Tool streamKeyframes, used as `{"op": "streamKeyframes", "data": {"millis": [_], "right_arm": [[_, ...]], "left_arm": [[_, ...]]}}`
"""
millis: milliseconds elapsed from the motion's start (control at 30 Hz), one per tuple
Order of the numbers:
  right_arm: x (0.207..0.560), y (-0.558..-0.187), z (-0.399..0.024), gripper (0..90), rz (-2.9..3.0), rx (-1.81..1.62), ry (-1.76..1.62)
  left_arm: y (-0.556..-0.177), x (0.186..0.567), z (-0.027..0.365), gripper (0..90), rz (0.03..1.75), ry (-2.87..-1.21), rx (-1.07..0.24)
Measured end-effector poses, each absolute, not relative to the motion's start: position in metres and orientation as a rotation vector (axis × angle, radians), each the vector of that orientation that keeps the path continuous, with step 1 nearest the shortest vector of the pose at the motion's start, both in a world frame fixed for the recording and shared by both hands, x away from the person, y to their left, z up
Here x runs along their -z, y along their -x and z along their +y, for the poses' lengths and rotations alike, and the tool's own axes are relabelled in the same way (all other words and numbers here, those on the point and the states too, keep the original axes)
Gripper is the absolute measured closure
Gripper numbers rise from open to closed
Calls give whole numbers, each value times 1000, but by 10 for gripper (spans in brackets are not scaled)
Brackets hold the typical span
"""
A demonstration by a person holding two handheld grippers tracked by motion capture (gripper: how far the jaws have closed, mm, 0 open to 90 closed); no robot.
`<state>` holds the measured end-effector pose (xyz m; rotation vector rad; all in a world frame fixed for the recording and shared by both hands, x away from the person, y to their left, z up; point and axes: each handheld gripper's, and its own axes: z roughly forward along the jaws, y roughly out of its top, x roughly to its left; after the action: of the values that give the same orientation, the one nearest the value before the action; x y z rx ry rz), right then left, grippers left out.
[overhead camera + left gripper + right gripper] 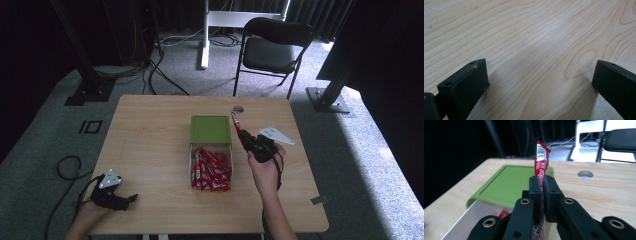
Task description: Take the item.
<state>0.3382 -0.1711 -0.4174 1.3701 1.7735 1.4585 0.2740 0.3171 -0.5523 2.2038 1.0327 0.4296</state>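
Pinching red sachet (541,162) mid-length in my right gripper (543,182), beside green-lidded box (211,129) on surface (150,140). Judged light, limp, slick; grip flat middle. Left gripper (539,82) fingers spread, empty.

The left tongs (131,198) rest low at the near left corner of the desk (150,125), held by the left hand (92,207), their jaws spread wide with bare wood between them. The right hand (267,170) reaches forward at mid-right, forearm coming up from the bottom edge, and the right tongs (239,129) point away, jaws pressed tight on a red sachet (541,160) that stands upright above them.
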Motion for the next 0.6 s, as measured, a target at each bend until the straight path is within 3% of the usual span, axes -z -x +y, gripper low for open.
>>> {"op": "streamKeyframes", "data": {"millis": [600], "right_arm": [[502, -356, -173, 860, 1676, -1385, -1663]], "left_arm": [[-274, 552, 317, 14, 1036, -2201, -428]]}}
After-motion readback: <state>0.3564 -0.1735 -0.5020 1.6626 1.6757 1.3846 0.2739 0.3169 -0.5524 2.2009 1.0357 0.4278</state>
